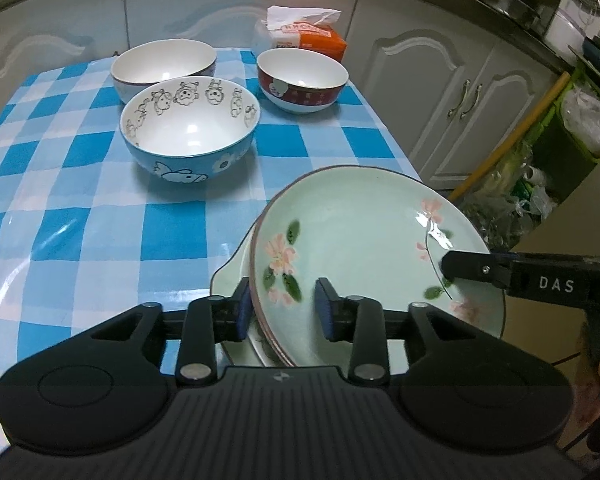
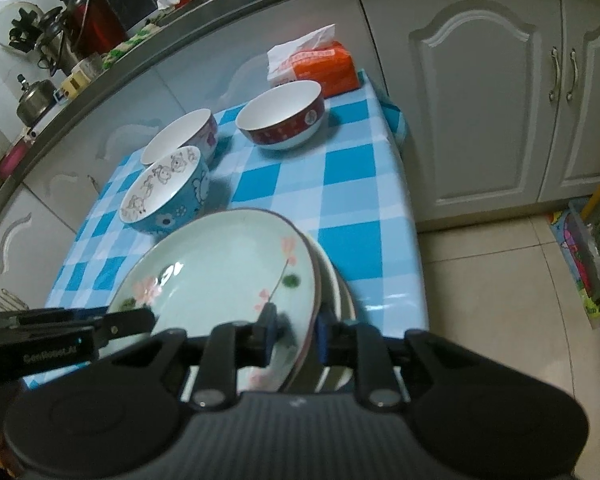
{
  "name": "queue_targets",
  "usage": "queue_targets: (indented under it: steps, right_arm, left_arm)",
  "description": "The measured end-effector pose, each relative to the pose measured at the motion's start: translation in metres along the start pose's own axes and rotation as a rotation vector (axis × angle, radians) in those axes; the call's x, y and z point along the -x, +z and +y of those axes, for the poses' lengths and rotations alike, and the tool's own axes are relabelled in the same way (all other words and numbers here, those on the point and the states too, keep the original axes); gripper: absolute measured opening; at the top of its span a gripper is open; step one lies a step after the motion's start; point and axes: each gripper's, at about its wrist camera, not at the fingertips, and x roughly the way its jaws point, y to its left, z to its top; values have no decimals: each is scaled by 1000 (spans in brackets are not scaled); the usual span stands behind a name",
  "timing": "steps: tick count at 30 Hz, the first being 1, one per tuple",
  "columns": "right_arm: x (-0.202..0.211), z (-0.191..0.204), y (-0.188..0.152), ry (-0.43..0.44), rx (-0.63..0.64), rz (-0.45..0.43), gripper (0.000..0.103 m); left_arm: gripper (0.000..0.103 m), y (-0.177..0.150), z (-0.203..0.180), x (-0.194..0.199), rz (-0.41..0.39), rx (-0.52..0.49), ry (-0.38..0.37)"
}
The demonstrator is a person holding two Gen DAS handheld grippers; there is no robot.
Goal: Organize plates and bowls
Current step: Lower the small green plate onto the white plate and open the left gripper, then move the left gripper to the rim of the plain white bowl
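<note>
Left wrist view. Tabletop [image 1: 60, 208]: covered with a blue-and-white checked cloth. Three bowls are set at its far end: a blue cartoon bowl [image 1: 190, 130] nearest, a white bowl [image 1: 164, 66] just behind it, a red-banded bowl [image 1: 302, 78] to the right. A tissue pack [image 1: 306, 32] lies behind the red-banded bowl. A stack of plates sits at the near right corner of the tabletop; the top one, a pale green flowered plate [image 1: 360, 240], is tilted, its left edge raised above the white plates [image 1: 230, 276] beneath. Left hand-held gripper [image 1: 286, 304]: jaws spread, the plate's rim standing between them, the left pad at the rim, the right pad clear of it. Right hand-held gripper [image 1: 450, 268]: enters from the right, its tip over the plate's right rim.

Right wrist view. The same stack is seen at the near edge of the tabletop [image 2: 340, 184]. Right hand-held gripper [image 2: 296, 334]: jaws narrowly parted, the rim of the flowered plate [image 2: 220, 268] pinched between them. Left hand-held gripper [image 2: 140, 320]: reaches in from the left at the plate's rim. The cartoon bowl [image 2: 168, 192], white bowl [image 2: 184, 136], red-banded bowl [image 2: 282, 118] and tissue pack [image 2: 316, 66] are seen beyond.
</note>
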Motion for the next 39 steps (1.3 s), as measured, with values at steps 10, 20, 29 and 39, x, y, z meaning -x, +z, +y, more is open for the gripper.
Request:
queue_targets:
  steps: [10, 20, 29, 39]
  right_arm:
    - [3, 10, 9, -26, 57, -1, 38]
    - [17, 11, 21, -53, 54, -35, 84]
    - [24, -4, 26, -39, -28, -47, 84]
    - [40, 14, 51, -13, 11, -106, 88]
  left_arm:
    - [76, 4, 0, 11, -29, -55, 51]
    - [92, 9, 6, 34, -8, 0, 70]
    - [98, 21, 13, 54, -38, 55, 118]
    - [101, 44, 20, 76, -94, 119, 185]
